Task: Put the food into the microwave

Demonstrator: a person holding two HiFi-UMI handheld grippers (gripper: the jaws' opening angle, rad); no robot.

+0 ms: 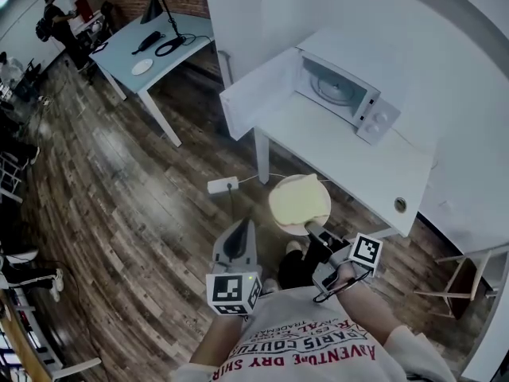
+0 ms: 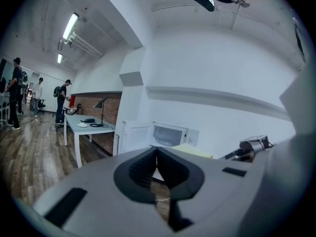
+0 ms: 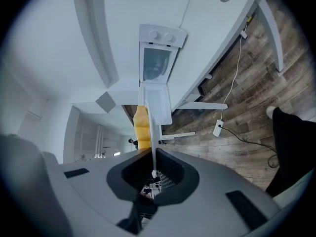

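1. The right gripper [image 3: 154, 171] had its jaws narrow and clamped on the rim of the plate [image 3: 152, 141], which ran edge-on between the pads in the right gripper view. A pinch at the rim is about the only hold a flat plate offers two jaws.
2. The food [image 1: 301, 201], a pale yellow slab, lay on that plate. It was held out at the person's 12 o'clock, over the wooden floor [image 1: 143, 213], short of the table [image 1: 358, 161] and not yet in the microwave [image 1: 342, 90].
3. In the head view the plate looked about level, most likely so that the food would not slide off.
4. The left gripper [image 2: 157, 157] had its jaws closed together on nothing. It sat at the plate's 7 o'clock, apart from it, and took no share of the load. I judged it a spare hand, perhaps kept free for the door.
5. The microwave stood on the table at roughly 1 o'clock from the plate. Its door [image 1: 258, 102] was swung wide toward 9 o'clock and the turntable showed inside, so the plate could go straight in without a stop.
6. As I judged it, this was the carrying stage. The next move would have to clear the table's near edge and the open door, and keep the plate flat.
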